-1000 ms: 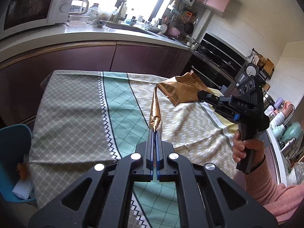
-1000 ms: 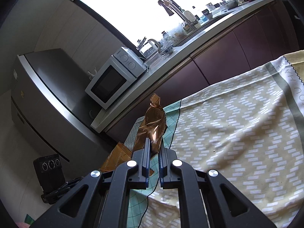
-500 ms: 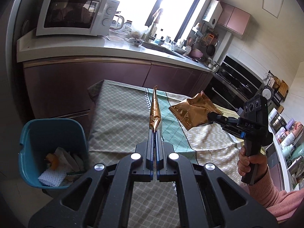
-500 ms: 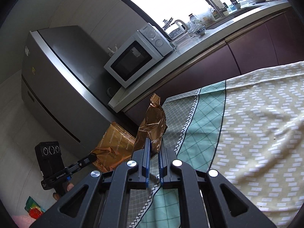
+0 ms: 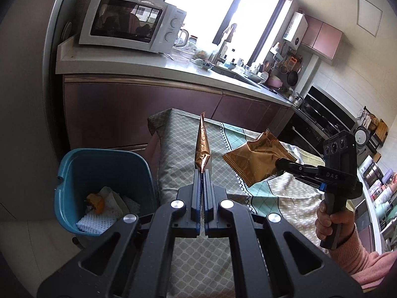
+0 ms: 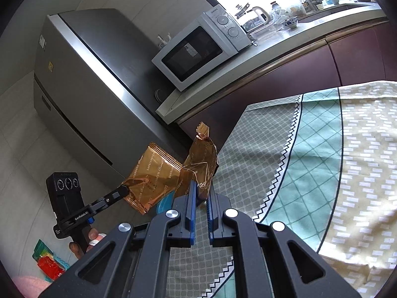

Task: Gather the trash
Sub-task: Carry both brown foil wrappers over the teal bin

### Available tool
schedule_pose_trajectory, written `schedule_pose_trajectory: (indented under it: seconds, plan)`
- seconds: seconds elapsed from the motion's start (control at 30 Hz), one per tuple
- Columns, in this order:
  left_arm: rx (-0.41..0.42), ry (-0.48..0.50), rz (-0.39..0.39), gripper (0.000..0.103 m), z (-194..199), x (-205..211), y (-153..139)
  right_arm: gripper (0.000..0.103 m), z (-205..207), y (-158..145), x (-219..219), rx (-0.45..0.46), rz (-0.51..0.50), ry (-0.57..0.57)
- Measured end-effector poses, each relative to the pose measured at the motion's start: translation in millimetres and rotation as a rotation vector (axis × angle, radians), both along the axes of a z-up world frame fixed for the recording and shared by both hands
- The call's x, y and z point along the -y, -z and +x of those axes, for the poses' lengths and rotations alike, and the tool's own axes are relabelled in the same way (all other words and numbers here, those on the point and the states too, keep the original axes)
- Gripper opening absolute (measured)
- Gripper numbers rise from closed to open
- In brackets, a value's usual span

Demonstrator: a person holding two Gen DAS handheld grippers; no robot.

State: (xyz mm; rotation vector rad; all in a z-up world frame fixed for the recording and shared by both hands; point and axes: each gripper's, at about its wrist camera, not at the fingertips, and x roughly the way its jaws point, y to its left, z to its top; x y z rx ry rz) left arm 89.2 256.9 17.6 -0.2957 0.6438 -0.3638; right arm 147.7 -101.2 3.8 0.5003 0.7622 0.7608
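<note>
My left gripper (image 5: 203,171) is shut on a gold foil wrapper (image 5: 202,146), seen edge-on and held in the air over the table's left end. The same wrapper shows flat in the right wrist view (image 6: 151,176), with the left gripper (image 6: 124,190) holding it. My right gripper (image 6: 201,188) is shut on a second crumpled gold wrapper (image 6: 201,164); it also shows in the left wrist view (image 5: 258,161), gripped by the right gripper (image 5: 280,162). A blue trash bin (image 5: 74,166) stands on the floor left of the table, with paper and an orange scrap inside.
The table carries a patterned green and beige cloth (image 6: 310,161). Behind it runs a dark cabinet and counter (image 5: 148,74) with a microwave (image 5: 129,19). A steel fridge (image 6: 82,87) stands at the left. A green crate (image 6: 49,263) lies on the floor.
Both grippers have moved left along the table toward its end with their wrappers. The blue bin has come into full view below left of the left gripper.
</note>
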Motion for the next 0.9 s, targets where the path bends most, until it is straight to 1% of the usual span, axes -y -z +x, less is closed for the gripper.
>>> schedule_pose_trajectory:
  seconds: [0.37, 0.9]
  plan:
    - [-0.013, -0.048, 0.005, 0.002, -10, -20, 3, 0.007, 2, 1, -33, -0.005, -0.014, -0.051]
    - [-0.040, -0.095, 0.008, 0.002, -15, -35, 11, 0.007, 3, 1, -61, -0.018, -0.029, -0.094]
